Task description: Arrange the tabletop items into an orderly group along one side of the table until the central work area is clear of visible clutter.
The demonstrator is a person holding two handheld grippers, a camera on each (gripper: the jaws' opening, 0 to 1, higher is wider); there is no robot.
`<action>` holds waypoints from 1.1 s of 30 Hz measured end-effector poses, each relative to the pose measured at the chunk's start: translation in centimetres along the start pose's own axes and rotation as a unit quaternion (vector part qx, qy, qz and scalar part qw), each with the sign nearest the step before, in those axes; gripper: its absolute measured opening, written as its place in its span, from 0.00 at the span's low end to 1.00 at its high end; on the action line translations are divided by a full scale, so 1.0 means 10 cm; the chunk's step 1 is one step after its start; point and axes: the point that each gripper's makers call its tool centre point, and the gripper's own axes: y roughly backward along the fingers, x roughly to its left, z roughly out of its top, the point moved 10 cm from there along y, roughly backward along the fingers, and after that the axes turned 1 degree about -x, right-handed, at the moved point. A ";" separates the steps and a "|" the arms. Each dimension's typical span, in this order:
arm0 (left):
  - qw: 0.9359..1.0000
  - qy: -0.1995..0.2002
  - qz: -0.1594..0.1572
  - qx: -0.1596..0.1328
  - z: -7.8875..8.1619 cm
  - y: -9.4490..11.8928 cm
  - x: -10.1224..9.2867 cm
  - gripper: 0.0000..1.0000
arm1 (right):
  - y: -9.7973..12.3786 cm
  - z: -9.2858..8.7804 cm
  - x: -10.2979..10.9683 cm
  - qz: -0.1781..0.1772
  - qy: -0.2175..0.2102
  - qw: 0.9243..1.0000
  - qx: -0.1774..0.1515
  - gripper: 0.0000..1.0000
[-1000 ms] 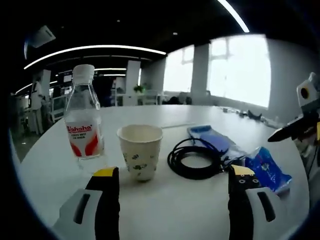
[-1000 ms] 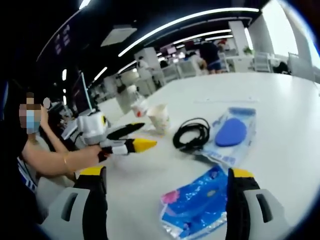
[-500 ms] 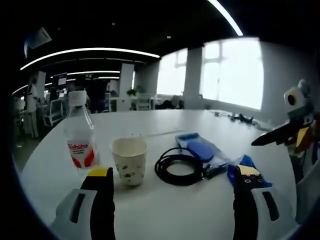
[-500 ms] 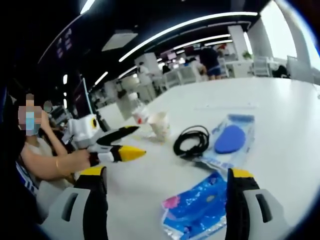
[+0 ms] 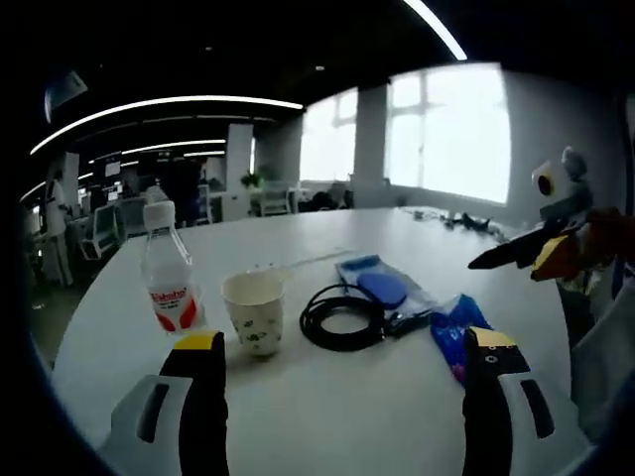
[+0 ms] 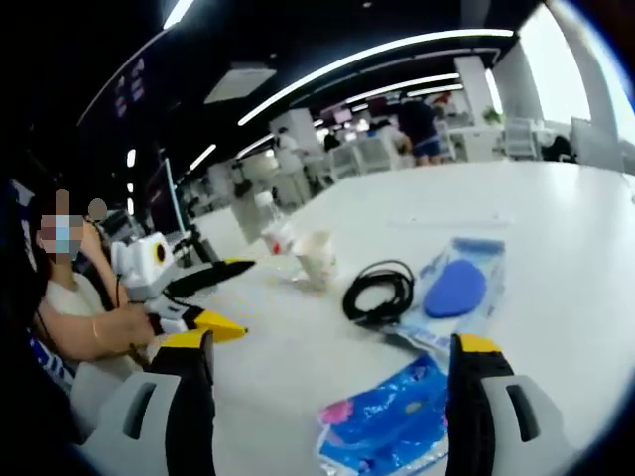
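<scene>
Near the table (image 5: 327, 416) edge, both wide-spread grippers (image 5: 342, 347) (image 6: 327, 347) hover over bare tabletop before the clutter.

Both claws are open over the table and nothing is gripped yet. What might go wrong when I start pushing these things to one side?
The paper cup stands upright close beside the water bottle; nudging either probably topples the other. The black cable lies against the clear pouch, so dragging one may pull the other along. The blue packet looks thin and flat, so the right claw may slide over it.
</scene>
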 end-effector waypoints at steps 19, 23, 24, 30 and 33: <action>1.000 -0.021 0.008 0.008 0.05 0.26 -0.02 1.00 | -0.16 0.10 -0.03 0.022 0.041 0.999 0.015 0.94; 1.000 -0.026 0.012 0.011 0.06 0.28 -0.03 1.00 | -0.22 0.11 -0.04 0.027 0.055 0.998 0.019 0.93; 0.999 -0.029 0.013 0.011 0.07 0.29 -0.03 1.00 | -0.23 0.11 -0.04 0.027 0.057 0.998 0.020 0.92; 1.000 -0.016 0.003 0.008 0.04 0.33 -0.04 1.00 | -0.33 0.11 -0.08 0.030 0.086 0.996 0.025 0.86; 1.000 -0.027 0.003 0.016 0.04 0.34 -0.03 1.00 | -0.39 0.12 -0.08 0.037 0.095 0.995 0.023 0.85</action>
